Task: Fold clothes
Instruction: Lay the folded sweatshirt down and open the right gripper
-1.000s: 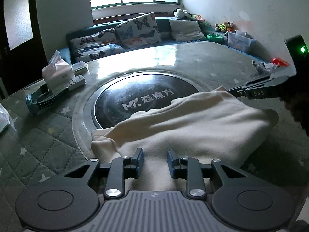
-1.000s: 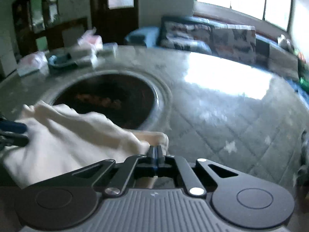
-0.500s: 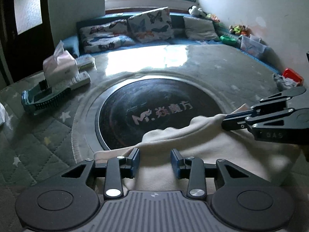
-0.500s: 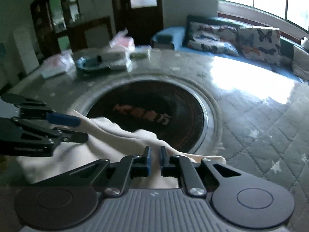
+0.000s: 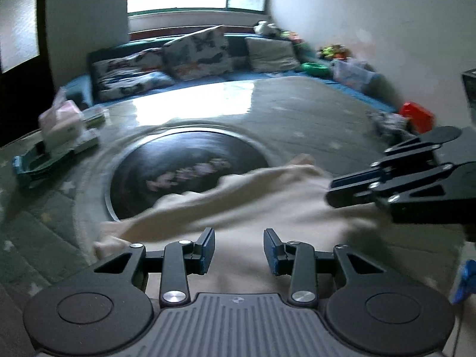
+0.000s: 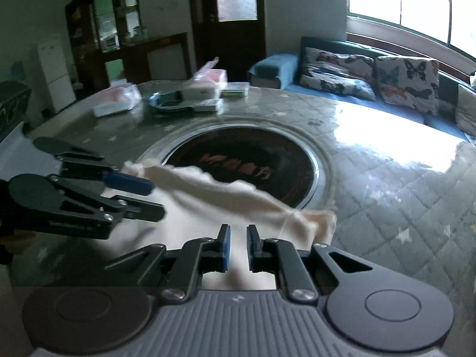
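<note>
tissue box (image 5: pixel 61 119) and tray (image 6: pixel 175 101) crowding far edge, cream garment (image 5: pixel 253 202) covering near side

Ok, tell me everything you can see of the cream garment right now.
The cream garment is soft, thick-looking fabric, plain, with no print visible. It lies bunched on the quilted table cover, its far edge rumpled and overlapping the rim of the dark round inset. One end trails into a twisted tip at the right in the right wrist view. The left gripper and right gripper stand open above it, neither clamping it. Blur hides seams.
</note>
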